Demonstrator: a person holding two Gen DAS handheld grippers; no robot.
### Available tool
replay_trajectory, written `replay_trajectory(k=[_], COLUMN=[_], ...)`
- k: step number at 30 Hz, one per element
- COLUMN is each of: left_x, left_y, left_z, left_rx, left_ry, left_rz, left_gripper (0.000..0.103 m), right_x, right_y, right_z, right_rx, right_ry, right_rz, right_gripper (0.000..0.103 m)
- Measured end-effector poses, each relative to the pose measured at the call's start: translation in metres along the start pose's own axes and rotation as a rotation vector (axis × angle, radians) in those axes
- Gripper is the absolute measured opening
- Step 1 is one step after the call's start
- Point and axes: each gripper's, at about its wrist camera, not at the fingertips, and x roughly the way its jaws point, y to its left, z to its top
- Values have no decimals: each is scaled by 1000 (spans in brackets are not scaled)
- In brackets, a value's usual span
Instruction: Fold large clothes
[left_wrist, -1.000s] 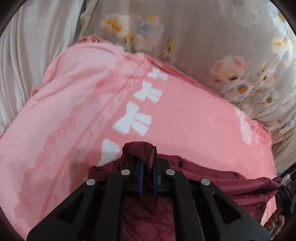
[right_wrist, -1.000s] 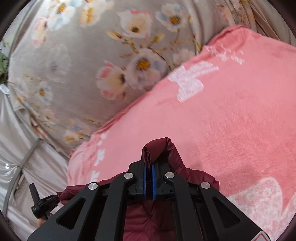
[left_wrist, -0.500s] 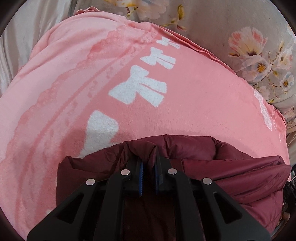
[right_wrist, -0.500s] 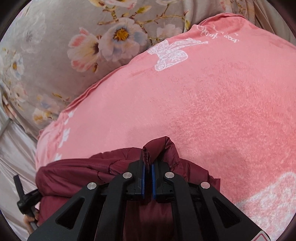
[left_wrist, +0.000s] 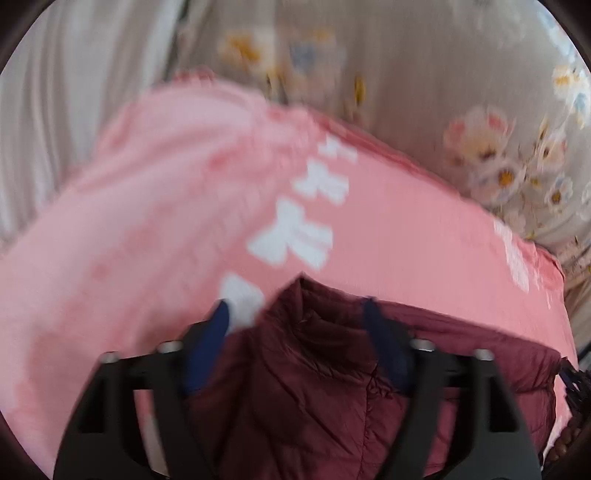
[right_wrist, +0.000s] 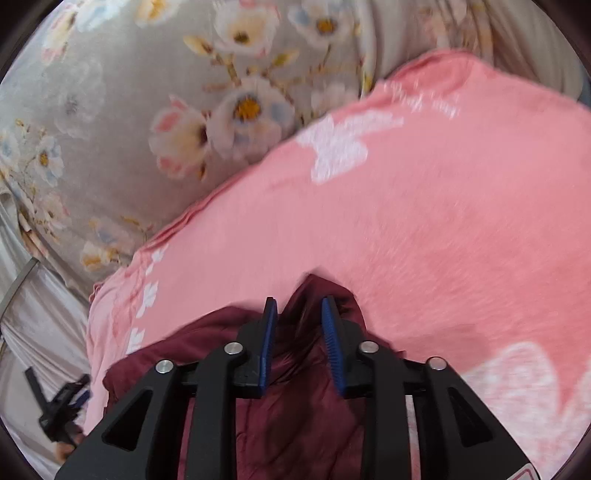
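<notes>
Maroon jacket (left_wrist: 314, 369) on pink blanket (right_wrist: 443, 240), both grippers angled down, jaws just parted

I see the jacket (left_wrist: 314, 387) lying on the blanket (left_wrist: 147, 221), at its near edge. The blanket lies on the bed sheet (right_wrist: 110, 92), which extends beyond its far side. My left gripper (left_wrist: 295, 332) stands over the jacket's left part, my right gripper (right_wrist: 295, 332) over its right part; a fold of the jacket rises between each gripper's spread fingers.
</notes>
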Motion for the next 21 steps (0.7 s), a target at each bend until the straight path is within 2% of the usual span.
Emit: replay_trajectory(k=[2, 5, 8, 10, 11, 15, 17, 21], left_x=[-31, -57, -58, -41, -32, 13, 31, 53], left_y=[-8, -39, -90, -126, -136, -164, -166, -160], left_z=[14, 25, 15, -1, -8, -32, -38, -52], left_rx=[38, 90, 201, 274, 297, 350, 341, 318], left_ry=[-51, -48, -4, 39, 57, 126, 159, 201], left_rz=[-3, -72, -120, -113, -101, -29, -13, 9], left_gripper=[77, 75, 71, 67, 64, 59, 59, 58], right_x=[-25, -33, -15, 6, 14, 58, 77, 100], right_y=[24, 80, 138, 165, 170, 180, 175, 160], right_z=[4, -1, -25, -45, -53, -76, -83, -92], right_rx=[-56, -205, -389, -490, -519, -589, -617, -618], right_ry=[-44, -46, 2, 51, 73, 158, 188, 252], right_rz=[22, 35, 25, -3, -13, -80, -133, -175], right_gripper=[28, 26, 19, 12, 9, 9, 9, 8])
